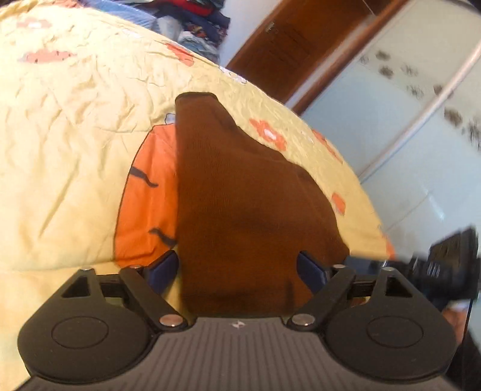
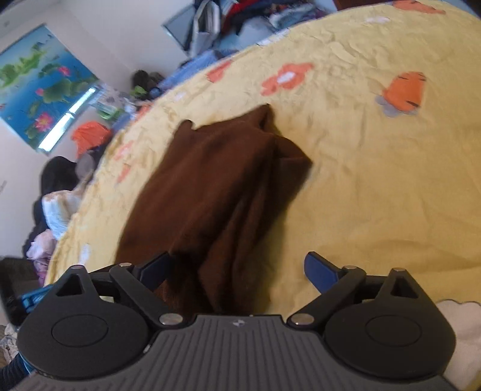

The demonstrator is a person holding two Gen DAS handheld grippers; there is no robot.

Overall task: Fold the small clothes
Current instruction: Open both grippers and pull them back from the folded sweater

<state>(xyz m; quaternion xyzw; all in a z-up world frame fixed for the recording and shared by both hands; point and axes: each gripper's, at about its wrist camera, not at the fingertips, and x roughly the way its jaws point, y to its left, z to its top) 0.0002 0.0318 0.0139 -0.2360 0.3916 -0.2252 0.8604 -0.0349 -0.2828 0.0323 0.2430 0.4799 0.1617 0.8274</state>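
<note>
Dark brown knit garment (image 1: 240,192) lies on the bed, on a crumpled yellow bedspread with orange flower prints (image 1: 66,150). In the left wrist view it runs from between my fingers away to a narrow, squared-off end; in the right wrist view the same brown cloth (image 2: 216,186) is bunched in long folds, its far edge peaked.

My left tool (image 1: 237,267) is spread wide, blue pads on either side of the cloth; whether they touch it I cannot tell. An orange printed patch with black marks (image 1: 147,198) on the bedspread shows just left of the garment, partly covered by it.

My right tool (image 2: 237,270) is also released, fingers wide apart. The near end of the cloth sits against the left blue pad (image 2: 156,269); the right pad is over bare bedspread (image 2: 375,195).

Beyond the bed: a heap of mixed clothes (image 2: 258,12) at the far side, a lotus-pond picture (image 2: 39,84) on the wall, a brown wooden door (image 1: 297,45), pale sliding wardrobe panels (image 1: 405,99).
</note>
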